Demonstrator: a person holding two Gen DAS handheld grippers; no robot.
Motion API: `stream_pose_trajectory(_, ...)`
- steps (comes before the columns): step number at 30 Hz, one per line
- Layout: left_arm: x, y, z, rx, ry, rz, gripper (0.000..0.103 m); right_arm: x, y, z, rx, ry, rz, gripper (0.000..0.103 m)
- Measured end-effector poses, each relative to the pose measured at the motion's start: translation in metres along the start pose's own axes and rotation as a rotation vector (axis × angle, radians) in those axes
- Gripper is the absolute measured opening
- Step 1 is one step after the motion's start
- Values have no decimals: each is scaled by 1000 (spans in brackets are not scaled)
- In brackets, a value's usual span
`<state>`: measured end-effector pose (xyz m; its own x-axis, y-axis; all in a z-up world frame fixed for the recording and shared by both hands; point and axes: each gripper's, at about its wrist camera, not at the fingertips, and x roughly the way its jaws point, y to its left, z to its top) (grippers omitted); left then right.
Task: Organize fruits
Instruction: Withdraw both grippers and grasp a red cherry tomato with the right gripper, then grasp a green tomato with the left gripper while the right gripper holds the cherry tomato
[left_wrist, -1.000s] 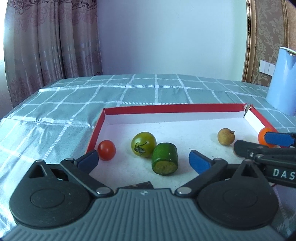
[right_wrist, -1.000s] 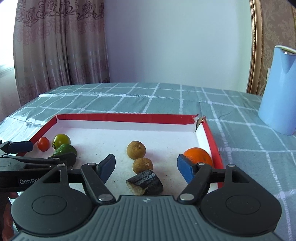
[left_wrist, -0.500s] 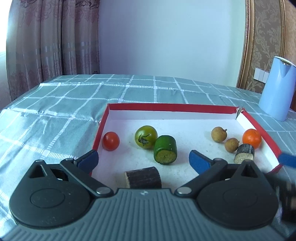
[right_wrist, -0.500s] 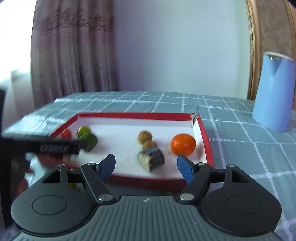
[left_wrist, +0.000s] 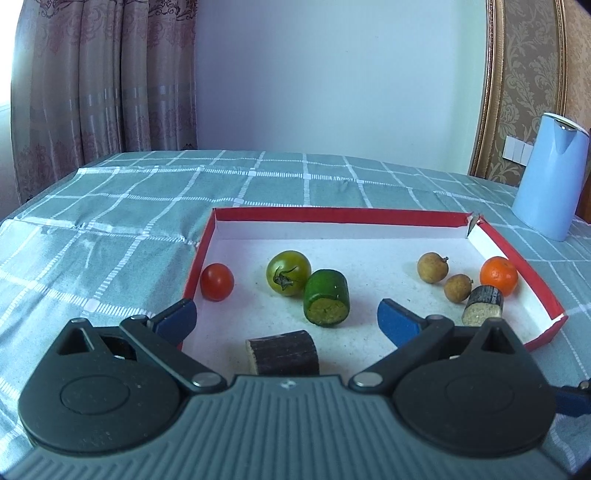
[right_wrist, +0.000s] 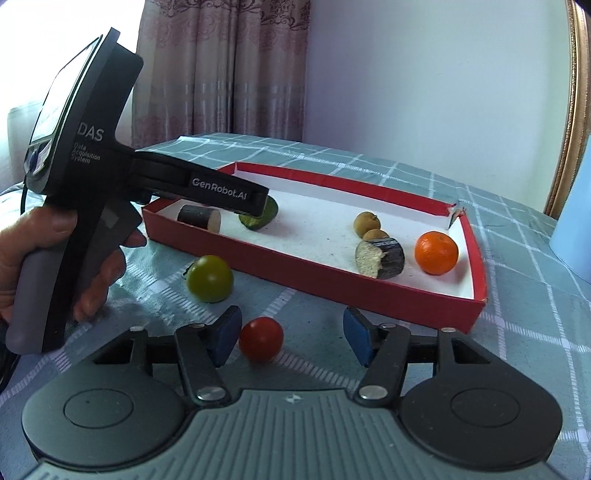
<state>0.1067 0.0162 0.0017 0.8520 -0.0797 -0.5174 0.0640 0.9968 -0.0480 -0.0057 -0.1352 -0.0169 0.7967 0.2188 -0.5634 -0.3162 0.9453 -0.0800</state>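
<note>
The right gripper (right_wrist: 291, 336) hovers low over the teal checked tablecloth (right_wrist: 524, 332), its blue-padded fingers spread wide and gripping nothing. A small round red tomato (right_wrist: 261, 338) lies on the cloth between them, close to the left pad and well clear of the right one. Ahead and to the left a larger green tomato (right_wrist: 209, 273) also sits on the cloth, just short of the near wall of the shallow red cardboard tray with a white floor (right_wrist: 332, 275). The step in hand looks like picking up the red tomato and carrying it into the tray. To do it well, shift the gripper a little left so the fruit sits midway between the pads. Close slowly and only until it holds: the skin is smooth and round, so a one-sided touch would probably roll it away. Then lift it clear of the wall. The left gripper (left_wrist: 287, 320) is likewise spread and empty over the tray's near end, with a dark-skinned cylindrical cut piece (left_wrist: 282, 352) just ahead between its fingers. Keep the carry clear of it.
</note>
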Motion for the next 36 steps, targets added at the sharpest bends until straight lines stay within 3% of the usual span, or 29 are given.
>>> stream_pose_trajectory(4, 0, -1, 0, 8, -3, 4, 103, 7, 6, 0, -26, 38, 23, 44)
stream_pose_trajectory(12, -4, 0, -3, 7, -5, -4, 103, 5, 4, 0, -12, 39, 28, 26)
stream_pose_trajectory(16, -12, 1, -5, 9, -28, -3, 103, 3, -2, 0, 29, 28, -8, 25)
stream_pose_trajectory(19, -22, 4, -8, -3, -41, -11, 103, 1, -18, -1, 112, 14, -89, 25)
stream_pose_trajectory(24, -42, 2, -21, 31, -30, -86, 103, 6, -43, -2, 206, 50, -173, 25)
stream_pose_trajectory(28, -48, -18, -35, 136, -16, -32, 103, 5, -44, -3, 196, 50, -188, 25)
stream_pose_trajectory(36, -56, -29, -41, 92, 33, 2, 103, 5, -44, -4, 187, 51, -194, 25)
